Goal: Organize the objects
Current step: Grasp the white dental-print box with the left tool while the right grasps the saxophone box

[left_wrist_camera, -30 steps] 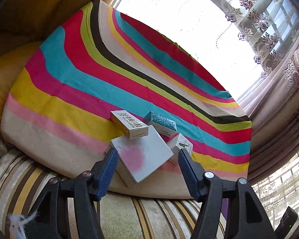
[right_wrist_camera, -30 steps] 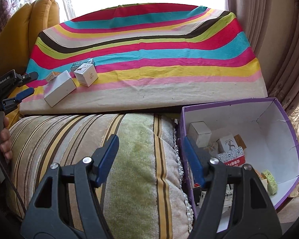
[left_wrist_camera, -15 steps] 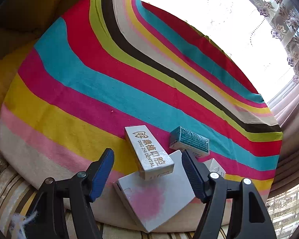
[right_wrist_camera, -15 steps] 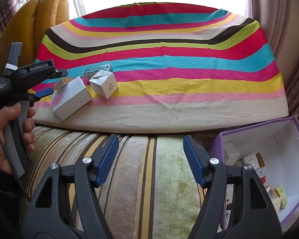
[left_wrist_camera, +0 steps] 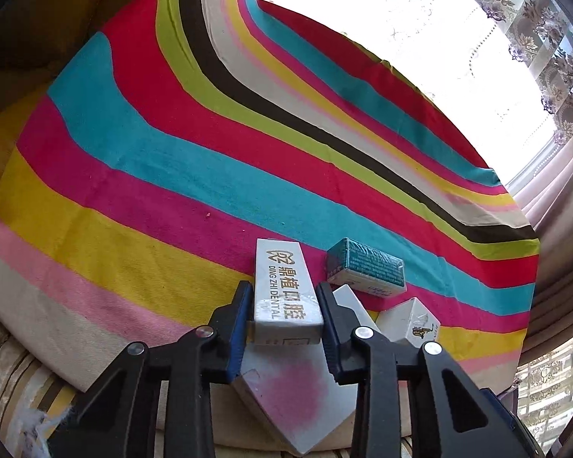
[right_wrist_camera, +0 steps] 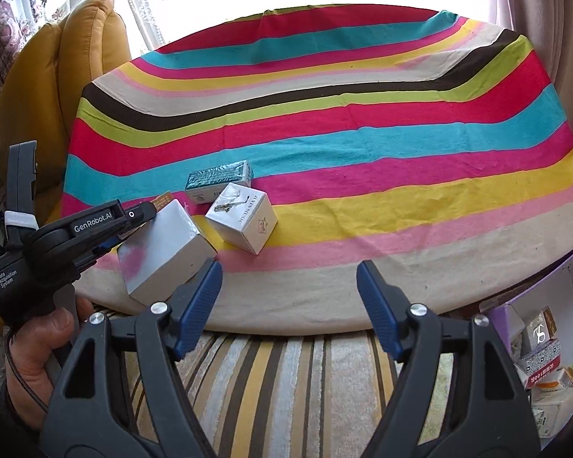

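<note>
Bright blown-out window [left_wrist_camera: 420, 38] backlight, sharp focus, fisheye-bent edges

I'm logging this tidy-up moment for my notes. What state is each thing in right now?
Left gripper: jaws closing on the dental box.
Dental box: lying across the big white box, pinched at its sides.
Big white box: flat on the striped cloth.
Teal box: lying flat, untouched.
Small white cube: resting on the cloth, untouched.
Right gripper: jaws opening, empty.
Purple bin: open, boxes inside.

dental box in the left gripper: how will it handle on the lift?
The dental box is likely light, thin card; the closing left gripper may dent it. It is gripped near one end, so it may tip. It rests on the white box, which may shift.
</note>
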Demonstrator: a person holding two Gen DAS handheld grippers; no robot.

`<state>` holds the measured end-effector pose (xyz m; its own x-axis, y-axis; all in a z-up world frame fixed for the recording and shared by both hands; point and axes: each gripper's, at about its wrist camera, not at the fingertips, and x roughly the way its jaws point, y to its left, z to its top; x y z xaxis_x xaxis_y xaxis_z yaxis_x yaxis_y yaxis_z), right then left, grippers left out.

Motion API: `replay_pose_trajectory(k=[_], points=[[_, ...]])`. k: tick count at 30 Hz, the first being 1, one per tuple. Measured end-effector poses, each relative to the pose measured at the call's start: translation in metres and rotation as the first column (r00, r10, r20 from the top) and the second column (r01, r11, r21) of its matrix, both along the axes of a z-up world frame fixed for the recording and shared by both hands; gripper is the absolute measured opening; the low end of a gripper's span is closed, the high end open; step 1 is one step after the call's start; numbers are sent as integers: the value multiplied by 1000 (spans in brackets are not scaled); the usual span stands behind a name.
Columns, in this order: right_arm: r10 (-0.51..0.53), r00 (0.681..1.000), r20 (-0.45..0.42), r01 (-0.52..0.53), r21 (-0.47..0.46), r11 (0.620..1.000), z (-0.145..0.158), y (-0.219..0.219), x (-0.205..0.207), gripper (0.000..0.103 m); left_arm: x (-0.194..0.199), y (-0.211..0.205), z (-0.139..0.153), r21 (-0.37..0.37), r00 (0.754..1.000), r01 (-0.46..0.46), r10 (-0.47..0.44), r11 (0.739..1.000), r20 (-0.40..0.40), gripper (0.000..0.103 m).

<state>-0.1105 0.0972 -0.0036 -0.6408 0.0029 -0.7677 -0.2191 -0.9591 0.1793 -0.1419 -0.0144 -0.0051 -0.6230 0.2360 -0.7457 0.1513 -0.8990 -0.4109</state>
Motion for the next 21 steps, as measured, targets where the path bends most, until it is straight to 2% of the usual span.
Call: replay_pose_trajectory(k=[9, 14, 21], points=[[-52, 998, 28, 54, -69, 996, -7, -14, -40, 76, 14, -12, 5, 9, 996, -46, 46, 999, -77, 34], [-82, 995, 48, 85, -68, 994, -10, -19, -60, 76, 17, -16, 9, 23, 991, -61, 63, 998, -120, 34], [-107, 991, 81, 108, -14, 994, -19, -18, -78, 76, 16, -18, 7, 34, 989, -68, 72, 997, -127, 34]])
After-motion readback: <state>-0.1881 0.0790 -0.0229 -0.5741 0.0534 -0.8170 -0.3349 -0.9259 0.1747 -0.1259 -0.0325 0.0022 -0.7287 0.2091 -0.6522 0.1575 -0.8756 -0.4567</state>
